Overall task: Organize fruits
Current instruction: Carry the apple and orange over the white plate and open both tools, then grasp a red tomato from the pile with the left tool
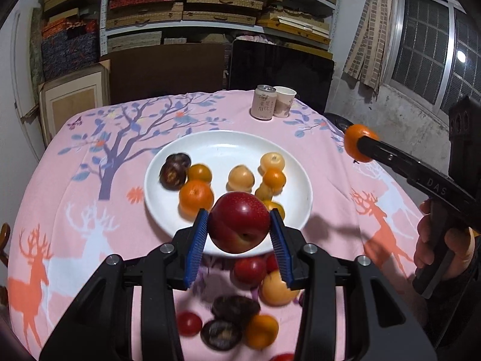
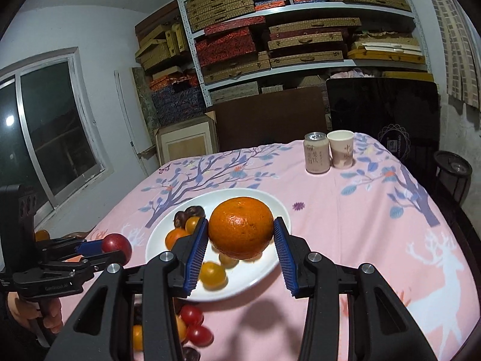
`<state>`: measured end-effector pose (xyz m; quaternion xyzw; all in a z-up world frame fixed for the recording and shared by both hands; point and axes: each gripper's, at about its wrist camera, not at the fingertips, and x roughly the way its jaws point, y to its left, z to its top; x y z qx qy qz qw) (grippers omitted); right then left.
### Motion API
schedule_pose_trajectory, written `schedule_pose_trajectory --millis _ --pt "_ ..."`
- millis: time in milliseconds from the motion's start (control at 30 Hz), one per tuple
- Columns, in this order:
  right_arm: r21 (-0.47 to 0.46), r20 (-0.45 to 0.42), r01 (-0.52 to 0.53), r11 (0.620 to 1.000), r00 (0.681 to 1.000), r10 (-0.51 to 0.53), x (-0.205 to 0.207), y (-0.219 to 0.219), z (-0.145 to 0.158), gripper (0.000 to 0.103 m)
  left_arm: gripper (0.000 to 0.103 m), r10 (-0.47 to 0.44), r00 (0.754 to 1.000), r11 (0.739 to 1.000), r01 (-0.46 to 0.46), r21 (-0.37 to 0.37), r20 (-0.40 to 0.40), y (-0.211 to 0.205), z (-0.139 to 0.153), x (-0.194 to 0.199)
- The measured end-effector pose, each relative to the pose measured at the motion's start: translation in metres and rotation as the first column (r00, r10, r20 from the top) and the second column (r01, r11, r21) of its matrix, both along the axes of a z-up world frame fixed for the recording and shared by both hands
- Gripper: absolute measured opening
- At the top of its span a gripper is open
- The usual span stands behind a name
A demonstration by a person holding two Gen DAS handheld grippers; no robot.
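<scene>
Left gripper (image 1: 239, 225): I have its blue pads clamped on either side of a red apple (image 1: 239, 222), held in the air above the near rim of the white plate (image 1: 222, 144).
Apple's pointing: roughly round, so I read no long axis; its dimple faces down and toward my camera, low on the near side.
Right gripper (image 2: 240, 234): its jaws are closed against the two flanks of a large orange (image 2: 241, 227), held up over the plate's right half as my right camera sees it.
Orange's pointing: it is slightly wider than tall, the wide axis running pad to pad; the stem end I cannot make out, probably turned away.
Cross view: from the left camera the right gripper comes in from the right edge, well off to the side of the plate, with the orange at its tip.
Plate contents: two dark plums, several small oranges and a few pale yellow fruits lie on it, some blurred.
Loose fruit (image 1: 240, 307): red, orange and dark pieces sit on the pink tablecloth (image 1: 90, 210) near me, just short of the plate, partly hidden by my gripper's frame.
Far edge: a drink can (image 1: 264, 102) and a paper cup (image 1: 284, 101) stand upright, just beside each other.
</scene>
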<state>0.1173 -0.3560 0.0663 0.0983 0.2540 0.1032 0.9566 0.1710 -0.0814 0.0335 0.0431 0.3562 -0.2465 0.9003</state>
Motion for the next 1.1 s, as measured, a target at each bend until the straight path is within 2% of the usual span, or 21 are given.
schedule_pose_trajectory --millis 100,233,467,533,567,700,800,967,1100 --pt "-0.044 0.008 -0.007 0.999 1.0 0.007 0.025 0.01 0.004 0.044 0.041 -0.006 1.0 1.0 0.006 0.014 -0.019 -0.017 -0.004 0.027" --pt "-0.096 -0.005 -0.03 0.995 1.0 0.03 0.058 0.029 0.0 0.044 0.041 0.001 0.997 0.999 0.001 0.034 -0.071 -0.034 -0.023 0.061" --pt "-0.136 -0.06 -0.093 0.986 0.995 0.086 0.101 0.057 -0.022 0.046 0.041 0.012 0.991 0.997 -0.002 0.078 -0.135 -0.045 -0.055 0.093" --pt "-0.14 -0.067 -0.106 0.985 0.993 0.097 0.105 0.061 -0.026 0.056 0.054 0.016 0.992 0.997 -0.007 0.071 -0.123 -0.043 -0.052 0.092" --pt "-0.137 -0.061 -0.099 0.986 0.994 0.091 0.104 0.061 -0.026 0.057 0.056 0.02 0.993 0.998 -0.012 0.067 -0.114 -0.041 -0.049 0.091" --pt "-0.096 -0.056 -0.09 0.991 0.995 0.084 0.09 0.054 -0.022 0.057 0.058 0.013 0.997 0.999 -0.009 0.049 -0.073 -0.032 -0.032 0.072" --pt "-0.031 -0.063 -0.079 0.996 0.995 0.077 0.066 0.041 -0.019 0.057 0.058 0.0 0.997 1.0 0.002 0.028 -0.076 -0.021 -0.026 0.051" --pt "0.074 -0.093 -0.059 0.995 0.994 0.066 0.013 0.023 -0.032 0.062 0.059 -0.042 0.996 0.999 0.043 0.016 -0.077 -0.005 -0.027 -0.003" --pt "0.152 -0.107 -0.034 0.988 0.993 0.05 -0.019 0.011 -0.046 0.064 0.063 -0.097 0.994 0.994 0.1 0.054 -0.048 0.002 -0.035 -0.056"
